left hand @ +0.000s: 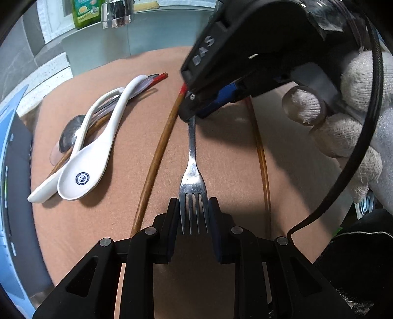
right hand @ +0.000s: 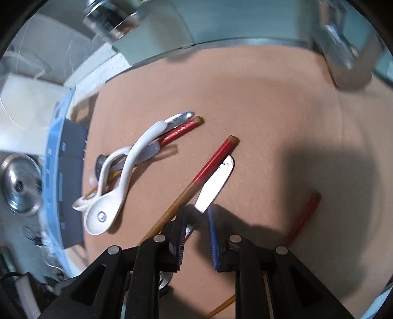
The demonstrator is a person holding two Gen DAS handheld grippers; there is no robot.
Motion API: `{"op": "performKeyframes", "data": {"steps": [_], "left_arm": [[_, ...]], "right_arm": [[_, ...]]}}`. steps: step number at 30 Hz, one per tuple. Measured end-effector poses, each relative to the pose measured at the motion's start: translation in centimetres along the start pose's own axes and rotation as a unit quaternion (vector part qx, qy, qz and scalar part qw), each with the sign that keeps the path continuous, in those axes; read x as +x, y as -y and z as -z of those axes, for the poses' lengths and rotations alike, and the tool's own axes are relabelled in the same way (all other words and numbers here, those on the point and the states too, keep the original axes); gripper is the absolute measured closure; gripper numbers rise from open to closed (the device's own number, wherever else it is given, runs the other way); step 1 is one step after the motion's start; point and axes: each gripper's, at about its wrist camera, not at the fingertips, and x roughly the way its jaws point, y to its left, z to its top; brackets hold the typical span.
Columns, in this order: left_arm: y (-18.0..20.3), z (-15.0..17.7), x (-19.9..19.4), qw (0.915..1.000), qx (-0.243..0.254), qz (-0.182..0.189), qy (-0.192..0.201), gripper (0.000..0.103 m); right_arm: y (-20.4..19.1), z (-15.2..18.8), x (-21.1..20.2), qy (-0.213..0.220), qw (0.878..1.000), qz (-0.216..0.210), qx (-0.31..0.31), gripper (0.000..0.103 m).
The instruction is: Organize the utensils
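A steel fork (left hand: 192,157) lies along a brown mat (left hand: 221,73). My left gripper (left hand: 193,216) is shut on its tines, with a pad against each side. The right gripper (left hand: 190,108), in a white-gloved hand (left hand: 343,122), hangs over the far end of the handle. In the right wrist view the fork's handle (right hand: 216,179) runs between the blue pads of the right gripper (right hand: 196,211); the jaws stand apart, and the right pad is off the metal. A red-tipped chopstick (left hand: 159,152) (right hand: 211,166) lies right beside the fork.
Two white ceramic spoons (left hand: 98,147) (right hand: 118,186) lie heaped with a metal spoon, a clear spoon and a chopstick at the left. Another chopstick (left hand: 262,157) (right hand: 304,216) lies to the right. A blue rack (left hand: 12,171) borders the mat's left; a faucet (left hand: 118,14) stands behind.
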Motion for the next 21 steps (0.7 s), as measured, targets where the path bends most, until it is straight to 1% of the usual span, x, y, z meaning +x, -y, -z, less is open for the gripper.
{"op": "performKeyframes", "data": {"steps": [2,4,8,12,17,21], "left_arm": [[0.3,0.0,0.1,1.0000,0.000,-0.005,-0.001,0.081],[0.8,-0.1,0.3,0.9999,0.007,-0.009,0.000,0.080],[1.9,-0.2,0.6,0.9998,0.014,-0.016,0.000,0.079],[2.3,-0.1,0.2,0.9999,0.008,-0.012,0.004,0.079],[2.2,-0.1,0.0,0.9999,-0.002,-0.006,0.008,0.080],[2.2,0.1,-0.4,0.9999,-0.004,-0.005,0.011,0.080]], "right_arm": [[-0.2,0.1,0.0,0.001,1.000,0.009,-0.013,0.086],[0.0,0.1,0.0,0.001,1.000,0.006,-0.020,0.086],[0.7,-0.1,0.0,0.000,1.000,-0.006,0.009,0.087],[0.9,-0.1,0.0,0.010,1.000,-0.015,0.022,0.088],[1.8,0.6,-0.5,0.022,0.998,-0.042,0.034,0.091],[1.9,1.2,-1.2,0.032,0.998,-0.046,0.031,0.091]]}}
